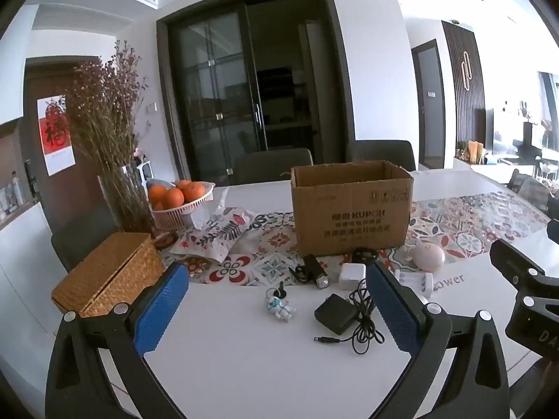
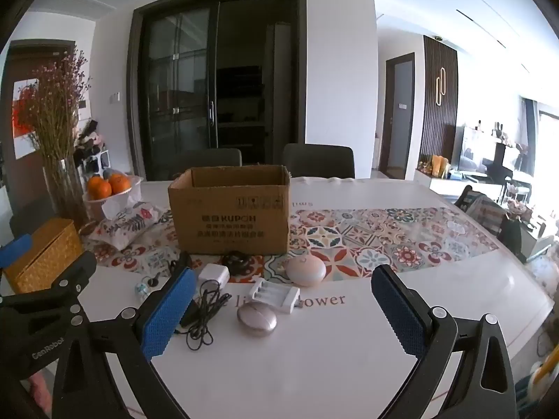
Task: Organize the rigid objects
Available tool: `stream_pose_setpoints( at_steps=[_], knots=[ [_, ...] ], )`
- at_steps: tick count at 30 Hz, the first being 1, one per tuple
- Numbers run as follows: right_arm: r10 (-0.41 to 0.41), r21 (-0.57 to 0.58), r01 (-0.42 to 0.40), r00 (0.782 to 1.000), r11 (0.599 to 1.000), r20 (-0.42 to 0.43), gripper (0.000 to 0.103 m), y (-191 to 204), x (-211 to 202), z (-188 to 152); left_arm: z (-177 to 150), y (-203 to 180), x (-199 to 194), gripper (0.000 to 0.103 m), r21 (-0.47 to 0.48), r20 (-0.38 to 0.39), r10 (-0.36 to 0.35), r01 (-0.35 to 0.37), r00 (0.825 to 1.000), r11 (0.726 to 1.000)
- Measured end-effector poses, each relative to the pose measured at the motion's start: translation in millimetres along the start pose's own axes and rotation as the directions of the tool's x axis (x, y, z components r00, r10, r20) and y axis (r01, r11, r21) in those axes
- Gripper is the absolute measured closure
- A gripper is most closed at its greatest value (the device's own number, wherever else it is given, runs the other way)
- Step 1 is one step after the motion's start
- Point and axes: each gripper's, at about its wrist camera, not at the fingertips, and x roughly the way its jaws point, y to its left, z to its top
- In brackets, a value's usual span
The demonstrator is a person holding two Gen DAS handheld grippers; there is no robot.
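Looking along the left gripper: jaws spread wide apart, nothing between the blue pads, tilted down toward the white table. Small hard items lie scattered just in front of an open cardboard box: an astronaut keyring, a black adapter with its cord loose beside it, a white plug, a small torch. Likely gathered there because the box is meant to receive them (a judgement; none is in it as far as can be seen). At far left, a wicker box, a bowl of oranges and a vase of dried flowers.

Right view: right gripper likewise wide open and empty, hovering above the table. Nearest to it, a silvery oval case and a white battery charger; a pink round gadget sits beyond, on the edge of the patterned runner. Nothing picked up yet.

Room: dark glass doors behind two chairs, bright living area to the right.
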Motion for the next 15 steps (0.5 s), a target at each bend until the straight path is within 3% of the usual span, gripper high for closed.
stream_pose_setpoints(
  at_steps=[6, 15],
  knots=[
    [0.004, 0.001, -0.004, 1.000, 1.000, -0.002, 0.001, -0.3, -0.1, 0.0, -3.7, 4.9, -6.7, 0.000, -0.029, 0.040, 0.003, -0.002, 0.999, 1.000],
    [0.012, 0.008, -0.012, 1.000, 1.000, 0.000, 0.001, -2.8, -0.5, 1.0, -2.4, 8.4, -1.9, 0.000, -0.030, 0.017, -0.004, 0.005, 1.000, 1.000]
  ],
)
